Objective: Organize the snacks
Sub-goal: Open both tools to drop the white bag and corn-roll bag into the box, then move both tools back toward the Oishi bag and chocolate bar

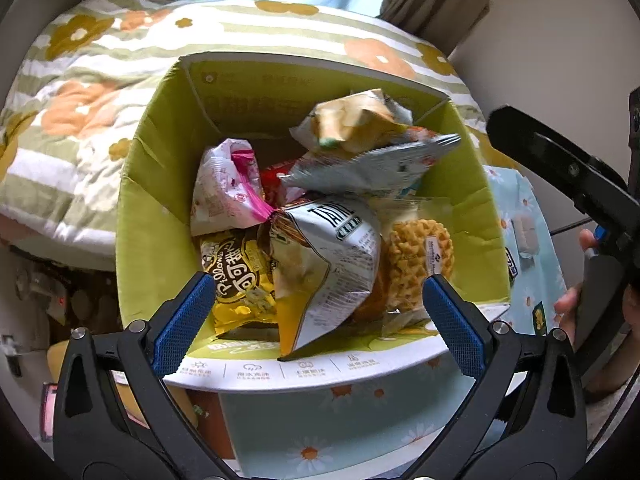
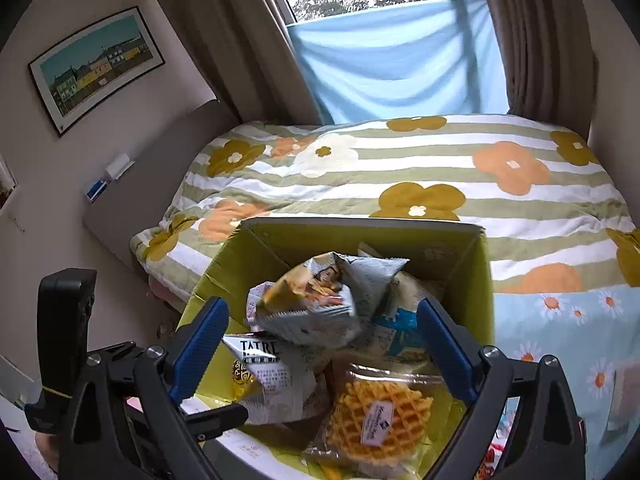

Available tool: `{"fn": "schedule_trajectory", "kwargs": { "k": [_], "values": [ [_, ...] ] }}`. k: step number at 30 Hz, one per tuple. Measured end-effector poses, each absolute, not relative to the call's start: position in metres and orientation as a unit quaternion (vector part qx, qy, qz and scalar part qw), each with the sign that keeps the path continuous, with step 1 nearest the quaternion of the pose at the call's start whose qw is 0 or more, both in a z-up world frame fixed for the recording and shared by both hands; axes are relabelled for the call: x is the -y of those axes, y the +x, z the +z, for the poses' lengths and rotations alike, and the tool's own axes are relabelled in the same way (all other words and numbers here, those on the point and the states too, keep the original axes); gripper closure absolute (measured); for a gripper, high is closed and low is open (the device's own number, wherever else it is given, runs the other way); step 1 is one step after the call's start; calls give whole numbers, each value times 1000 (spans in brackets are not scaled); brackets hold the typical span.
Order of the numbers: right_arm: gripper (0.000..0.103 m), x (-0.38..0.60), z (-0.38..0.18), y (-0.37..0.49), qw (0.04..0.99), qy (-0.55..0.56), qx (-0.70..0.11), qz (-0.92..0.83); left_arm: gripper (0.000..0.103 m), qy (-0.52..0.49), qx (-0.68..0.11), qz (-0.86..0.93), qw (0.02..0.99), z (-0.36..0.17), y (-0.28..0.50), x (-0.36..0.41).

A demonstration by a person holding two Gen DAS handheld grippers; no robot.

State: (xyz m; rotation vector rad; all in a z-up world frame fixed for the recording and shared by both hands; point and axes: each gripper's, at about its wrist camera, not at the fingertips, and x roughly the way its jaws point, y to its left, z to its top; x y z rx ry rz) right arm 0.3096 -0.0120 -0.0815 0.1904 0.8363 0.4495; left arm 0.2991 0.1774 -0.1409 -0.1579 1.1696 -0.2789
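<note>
A cardboard box with a green inside [image 1: 152, 184] [image 2: 476, 280] holds several snack packs. In the left wrist view I see a pink-white bag [image 1: 224, 188], a yellow bag [image 1: 236, 276], a silver TATRE bag [image 1: 332, 264], a wrapped waffle [image 1: 416, 256] and a blurred grey-white bag [image 1: 372, 160]. My left gripper [image 1: 316, 320] is open and empty above the box's near edge. My right gripper [image 2: 320, 344] is open above the box. A blurred grey bag [image 2: 316, 300] is in the air just beyond the fingers, with the waffle [image 2: 376, 420] and the TATRE bag [image 2: 272, 368] below.
The box stands on a light blue daisy tablecloth [image 1: 320, 432] [image 2: 560, 320]. Behind it is a bed with a striped flower quilt [image 1: 100, 80] [image 2: 400, 176]. The right gripper's body [image 1: 580, 184] shows at the right of the left wrist view. A window and curtains [image 2: 400, 60] are behind.
</note>
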Motion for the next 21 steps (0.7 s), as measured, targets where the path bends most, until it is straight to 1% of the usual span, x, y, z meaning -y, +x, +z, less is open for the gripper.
{"fn": "schedule_trajectory", "kwargs": {
  "k": [12, 21],
  "values": [
    [9, 27, -63, 280, 889, 80, -409, 188, 1, -69, -527, -161, 832, -119, 289, -165],
    [9, 78, -34, 248, 908, 84, -374, 166, 1, -38, -481, -179, 857, -81, 270, -122]
  ]
}}
